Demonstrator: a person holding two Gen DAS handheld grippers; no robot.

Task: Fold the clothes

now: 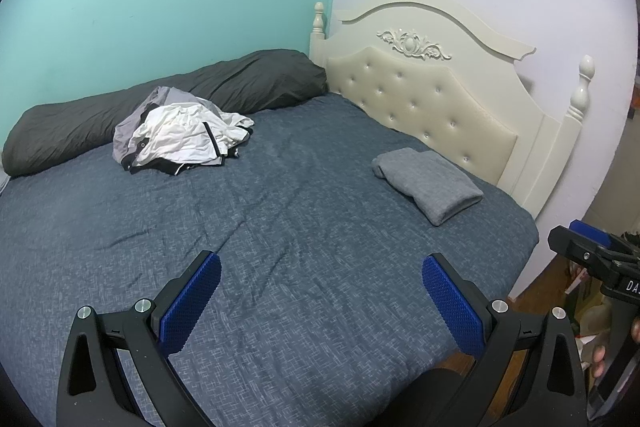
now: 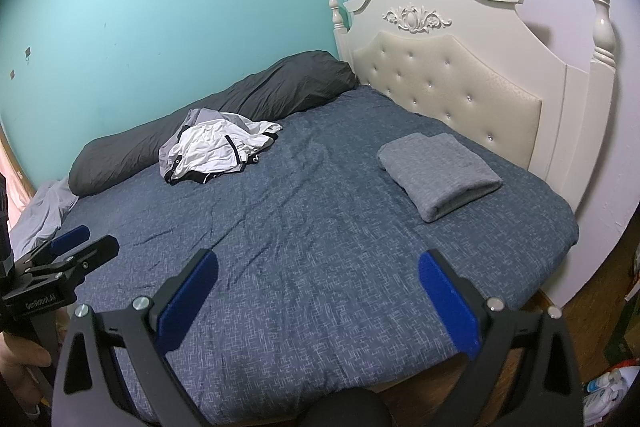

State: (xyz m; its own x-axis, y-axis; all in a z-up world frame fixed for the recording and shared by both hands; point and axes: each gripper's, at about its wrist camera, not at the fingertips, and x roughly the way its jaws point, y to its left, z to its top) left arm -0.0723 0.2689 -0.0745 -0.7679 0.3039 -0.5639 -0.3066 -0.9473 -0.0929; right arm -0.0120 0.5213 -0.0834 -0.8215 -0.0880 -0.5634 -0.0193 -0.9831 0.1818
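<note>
Bed (image 1: 280,227): blue-grey crosshatch cover, lightly creased.
Headboard (image 1: 432,99): cream, tufted, carved crest, far right.
Bolster (image 1: 160,99): long dark grey roll along the far wall.
Clothes pile (image 1: 180,135): crumpled white and grey garments with black trim, far left, touching the bolster.
Folded garment (image 1: 430,183): grey knit, neat rectangle near the headboard.
Left gripper (image 1: 320,299): released, jaws spread, empty.
Right gripper (image 2: 316,299): released, jaws spread, empty.

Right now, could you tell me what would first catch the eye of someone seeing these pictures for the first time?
The crumpled heap of white and grey clothes stands out on the far side of the blue bed, lying against a long dark pillow by the teal wall. A neatly folded grey garment lies near the cream tufted headboard. In front, the left tongs and right tongs hover open and empty over the near edge.
</note>
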